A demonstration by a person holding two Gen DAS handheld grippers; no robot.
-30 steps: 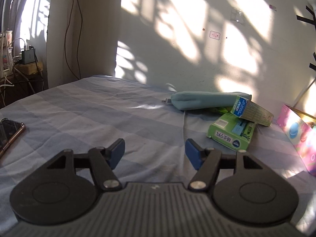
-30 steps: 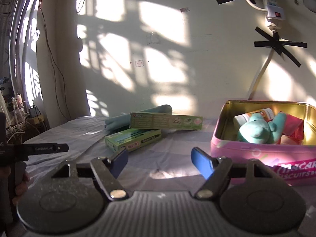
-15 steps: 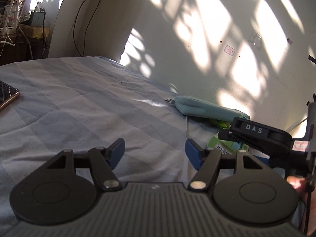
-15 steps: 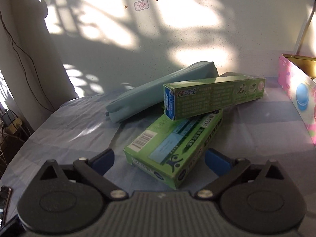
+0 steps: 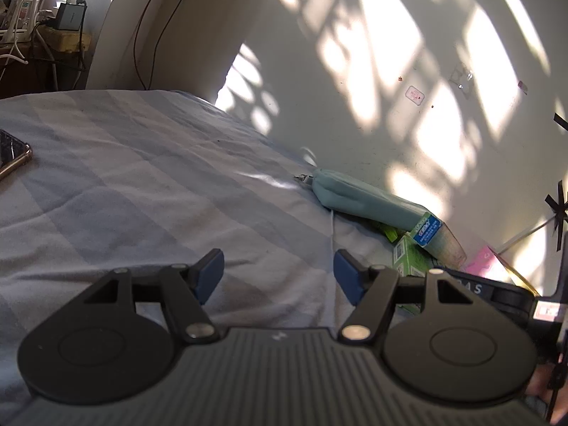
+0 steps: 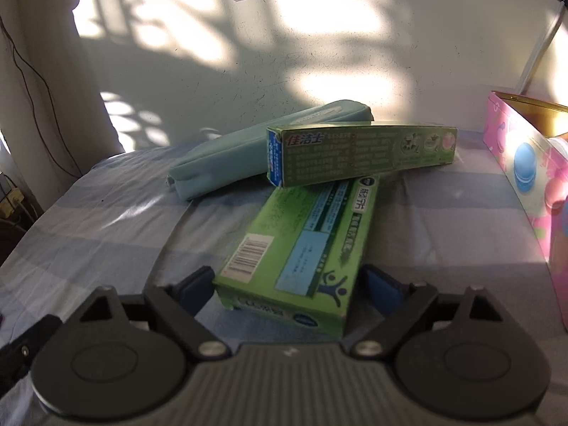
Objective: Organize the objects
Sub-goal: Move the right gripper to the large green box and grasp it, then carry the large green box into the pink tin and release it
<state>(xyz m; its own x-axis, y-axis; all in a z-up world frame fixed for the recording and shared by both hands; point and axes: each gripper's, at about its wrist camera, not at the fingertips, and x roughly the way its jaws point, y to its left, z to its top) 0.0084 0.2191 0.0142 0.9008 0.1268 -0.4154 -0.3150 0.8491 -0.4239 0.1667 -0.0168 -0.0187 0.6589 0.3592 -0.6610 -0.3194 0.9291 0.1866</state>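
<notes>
Since the earlier frames the right gripper has swung from the pink tin toward the pile of boxes and come down over the near end of the wide green box; its jaws opened wide and have just been closing part-way. They now stand spread on either side of that end, the left pad about at the box's corner and the right pad just clear of its side, so the box lies between them but is not yet pinched.

The box's long axis runs away from the gripper toward the wall, roughly in line with the fingers; a grasp across its narrow width looks to be the coming move. A slimmer green carton rests crosswise on the box's far end and leans on a teal pencil case behind, so lifting the box would likely tip the carton.

The left gripper hovers half-spread and empty over the bed, well to the left of the pile; the right hand is plainly nearer. A phone lies at the bed's left edge. Striped blue sheet, sunlit white wall, cables at left.
</notes>
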